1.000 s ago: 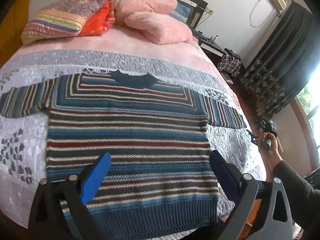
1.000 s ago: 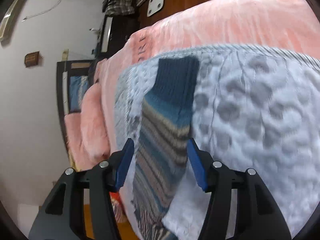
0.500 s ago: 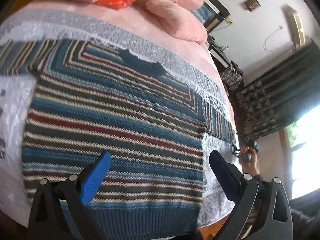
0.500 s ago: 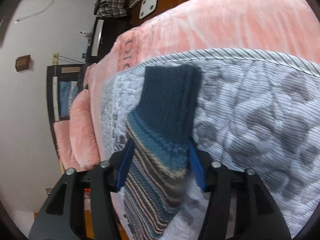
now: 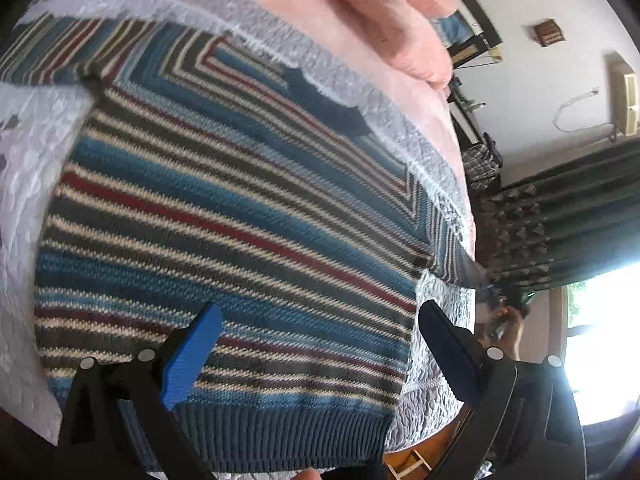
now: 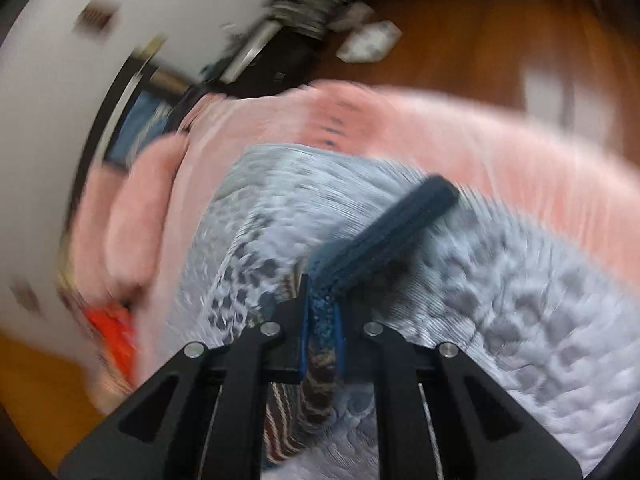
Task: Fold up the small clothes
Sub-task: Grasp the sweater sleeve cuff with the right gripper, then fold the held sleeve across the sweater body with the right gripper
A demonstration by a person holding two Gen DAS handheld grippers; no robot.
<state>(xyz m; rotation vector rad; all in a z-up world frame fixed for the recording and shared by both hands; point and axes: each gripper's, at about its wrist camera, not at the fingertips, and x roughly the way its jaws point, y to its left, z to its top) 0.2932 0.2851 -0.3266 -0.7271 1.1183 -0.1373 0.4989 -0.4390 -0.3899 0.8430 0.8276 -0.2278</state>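
Hovering over the striped sweater [image 5: 224, 216], your left gripper [image 5: 316, 344] has its jaws spread wide with nothing in them; the sweater's lying flat on the quilted bedspread [image 5: 24, 168]. Over on the right, your right gripper [image 6: 320, 320] is clamped tight on the sweater's sleeve cuff [image 6: 384, 232], though that view's pretty blurry.

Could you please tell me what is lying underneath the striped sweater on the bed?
The striped sweater lies flat on a grey-and-white quilted cover, which shows around its edges, with a pink blanket beyond the collar. What the cover looks like directly beneath the sweater is hidden.
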